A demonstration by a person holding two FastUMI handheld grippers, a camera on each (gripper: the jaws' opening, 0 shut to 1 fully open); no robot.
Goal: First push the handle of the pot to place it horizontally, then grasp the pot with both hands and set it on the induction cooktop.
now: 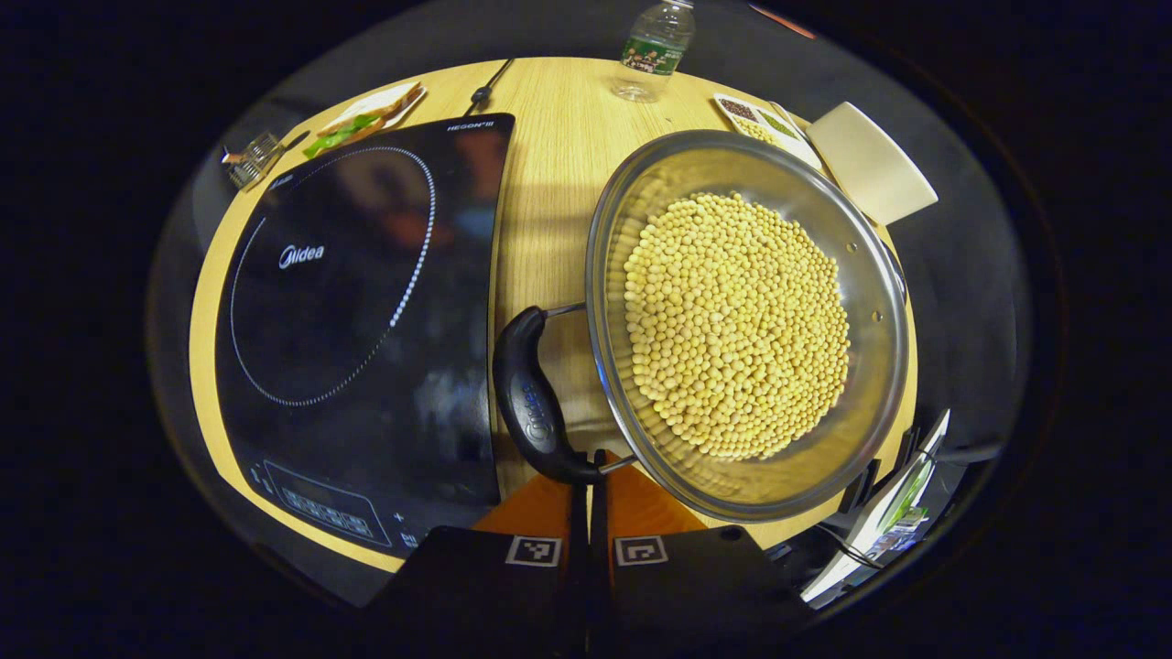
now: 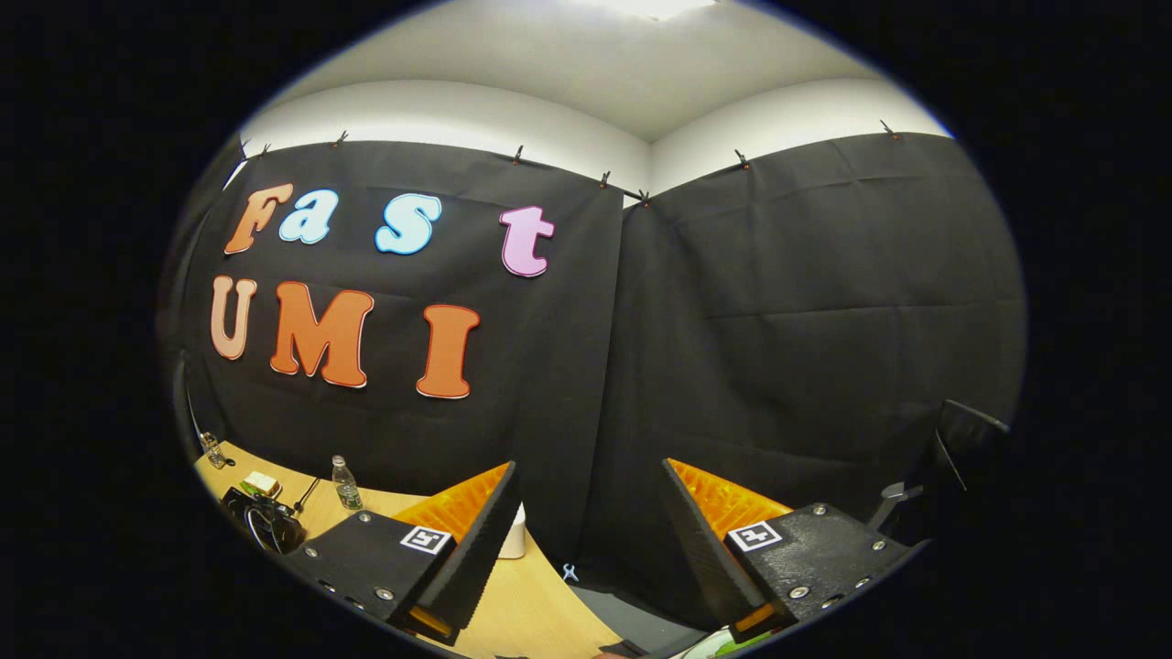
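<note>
My left gripper: jaws nearly closed, narrow slit between, tips at lower end of black pot handle; real grip, cannot tell. Pot, full of yellow beans, on wooden surface just right of induction cooktop. My right gripper: jaws wide, empty, facing booth wall.

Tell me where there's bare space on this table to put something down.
The cooktop glass is bare. A bare wood strip runs between the cooktop and the pot, up to the bottle. It is tight lower down, where the pot handle and left gripper sit.
</note>
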